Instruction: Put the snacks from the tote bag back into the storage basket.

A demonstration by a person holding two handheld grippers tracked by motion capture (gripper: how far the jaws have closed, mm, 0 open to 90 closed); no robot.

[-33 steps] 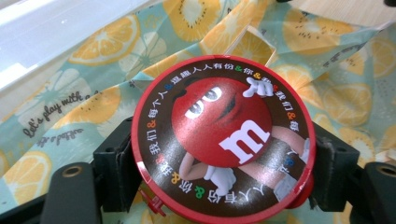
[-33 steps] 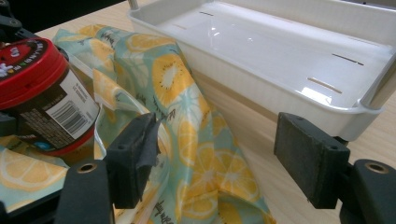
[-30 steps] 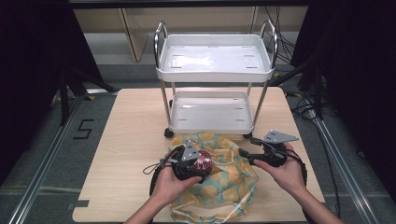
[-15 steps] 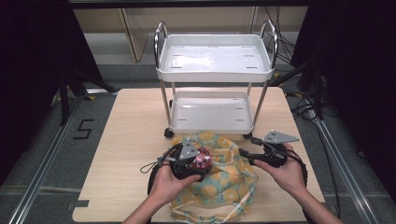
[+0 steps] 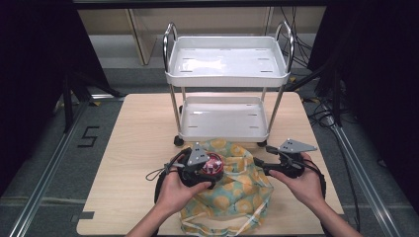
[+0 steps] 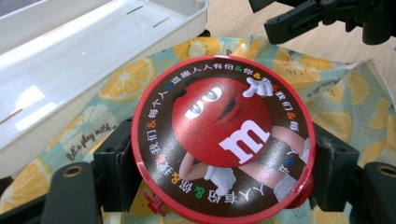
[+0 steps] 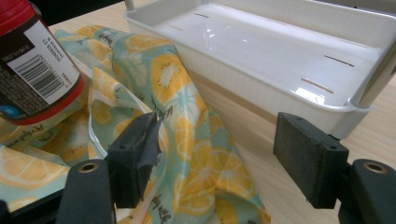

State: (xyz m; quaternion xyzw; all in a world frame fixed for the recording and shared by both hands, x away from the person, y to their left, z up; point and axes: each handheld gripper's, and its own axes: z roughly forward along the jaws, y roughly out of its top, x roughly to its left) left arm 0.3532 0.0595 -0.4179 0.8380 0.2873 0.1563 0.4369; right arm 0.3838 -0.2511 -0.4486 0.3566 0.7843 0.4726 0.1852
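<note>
The round candy tub (image 6: 222,142) could slip, since the left tool (image 5: 203,170) pinches it only by its curved sides, above the fruit-print bag (image 5: 237,195) at the table's (image 5: 133,148) 6 o'clock edge. The right tool (image 7: 224,163) gapes wide, one pad (image 7: 135,156) brushing bag fabric, holding nothing.

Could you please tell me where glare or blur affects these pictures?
High view: sharp, dark surroundings, soft sheen on the cart trays. Left gripper view: bright glare on the tray, mild sheen on the red lid, its print readable. Right gripper view: glare on the tray; the can and near pads slightly soft.
</note>
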